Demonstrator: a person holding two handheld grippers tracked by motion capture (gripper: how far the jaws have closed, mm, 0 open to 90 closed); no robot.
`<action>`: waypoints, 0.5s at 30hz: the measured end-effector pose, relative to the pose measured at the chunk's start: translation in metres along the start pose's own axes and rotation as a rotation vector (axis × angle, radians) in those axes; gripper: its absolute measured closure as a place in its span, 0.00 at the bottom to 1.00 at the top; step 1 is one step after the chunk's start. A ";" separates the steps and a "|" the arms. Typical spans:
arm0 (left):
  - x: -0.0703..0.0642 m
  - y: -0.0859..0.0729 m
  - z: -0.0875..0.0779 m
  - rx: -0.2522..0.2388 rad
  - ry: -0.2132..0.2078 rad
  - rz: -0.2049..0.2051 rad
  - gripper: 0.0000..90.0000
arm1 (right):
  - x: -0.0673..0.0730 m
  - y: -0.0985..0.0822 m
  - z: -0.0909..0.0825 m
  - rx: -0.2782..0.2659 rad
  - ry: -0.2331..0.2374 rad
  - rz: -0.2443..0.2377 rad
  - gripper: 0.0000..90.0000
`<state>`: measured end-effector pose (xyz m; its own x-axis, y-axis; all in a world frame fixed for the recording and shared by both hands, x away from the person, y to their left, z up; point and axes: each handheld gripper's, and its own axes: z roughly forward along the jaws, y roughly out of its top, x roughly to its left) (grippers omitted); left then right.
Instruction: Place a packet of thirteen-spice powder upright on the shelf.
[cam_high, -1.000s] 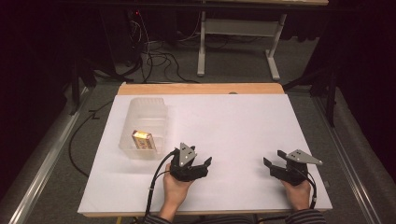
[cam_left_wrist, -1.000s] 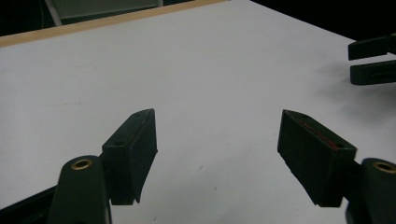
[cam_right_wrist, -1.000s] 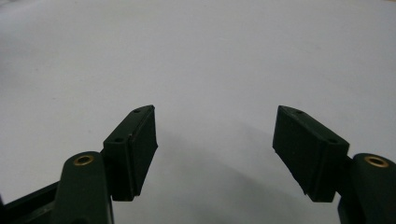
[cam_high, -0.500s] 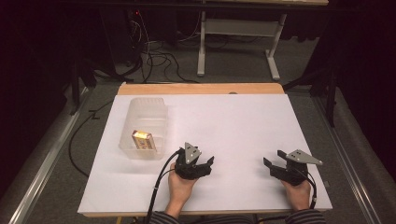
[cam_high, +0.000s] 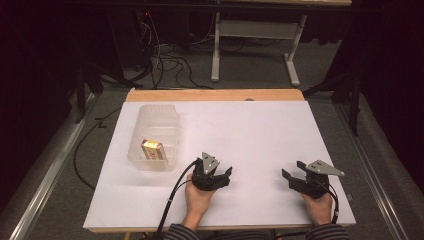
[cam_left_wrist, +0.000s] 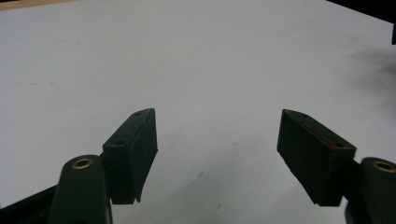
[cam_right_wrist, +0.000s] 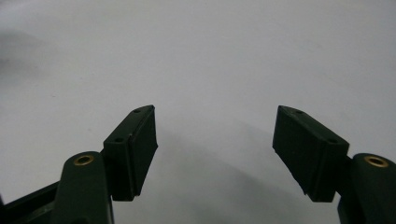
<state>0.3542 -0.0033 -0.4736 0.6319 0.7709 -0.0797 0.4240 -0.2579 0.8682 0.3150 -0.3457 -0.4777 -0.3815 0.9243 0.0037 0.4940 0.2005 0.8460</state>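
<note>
Both grippers are resting near the table's near edge in the high view: the left gripper (cam_high: 219, 173) near the middle, the right gripper (cam_high: 294, 174) toward the right, each with jaws apart and holding nothing. A clear plastic container (cam_high: 154, 136) is sitting at the far left on the white table (cam_high: 260, 130), holding a small yellow box (cam_high: 152, 149). Left gripper view is showing spread jaws over bare white surface and a shadow at right. Right gripper view is showing its spread jaws likewise.
</note>
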 end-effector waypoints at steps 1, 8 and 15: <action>0.000 0.000 0.001 -0.002 0.001 0.000 0.33 | 0.000 0.000 0.000 -0.002 0.000 -0.002 0.34; -0.002 -0.003 0.009 0.000 0.021 0.009 0.33 | 0.000 0.000 0.000 0.001 -0.002 0.000 0.34; 0.002 -0.006 0.005 -0.050 0.027 -0.039 0.33 | 0.001 0.000 0.001 0.011 -0.009 -0.009 0.34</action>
<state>0.3562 -0.0029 -0.4809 0.5977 0.7952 -0.1015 0.4145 -0.1981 0.8882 0.3155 -0.3439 -0.4779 -0.3785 0.9256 -0.0088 0.4996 0.2123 0.8399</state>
